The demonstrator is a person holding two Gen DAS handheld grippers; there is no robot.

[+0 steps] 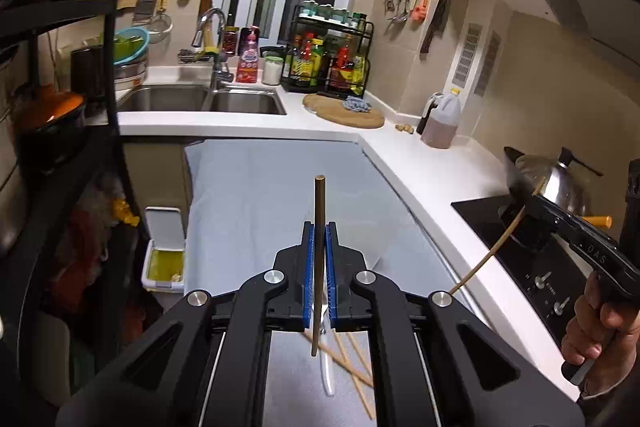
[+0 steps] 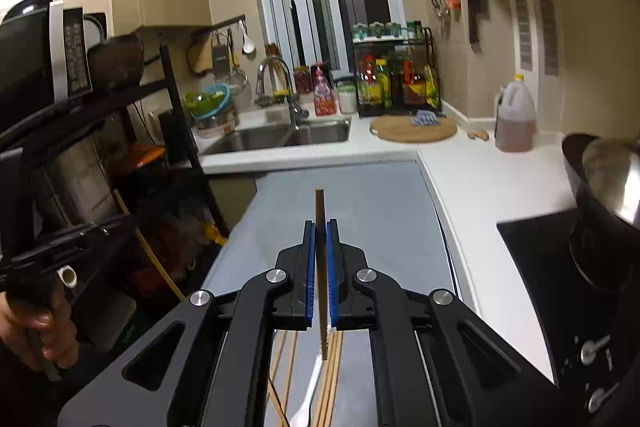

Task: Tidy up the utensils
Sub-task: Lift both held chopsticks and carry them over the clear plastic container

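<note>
From your left wrist camera, your left gripper [image 1: 319, 227] has its blue-padded jaws pressed together on a thin brown wooden chopstick [image 1: 319, 263], which stands upright between the pads with its ends sticking out above and below. Under it, more loose wooden chopsticks [image 1: 352, 363] lie crossed on the grey cloth-covered table [image 1: 256, 195]. At the right, your right hand [image 1: 592, 327] grips the black right gripper's handle, and a pale chopstick [image 1: 492, 251] slants out of it.

From your right wrist camera, your right gripper [image 2: 321, 227] pinches its own upright brown chopstick [image 2: 321, 267] between blue pads. Below lie a bundle of chopsticks [image 2: 332, 379] and a white spoon-like utensil [image 2: 306, 399]. Your left hand [image 2: 32, 327] shows at the left edge.
</note>
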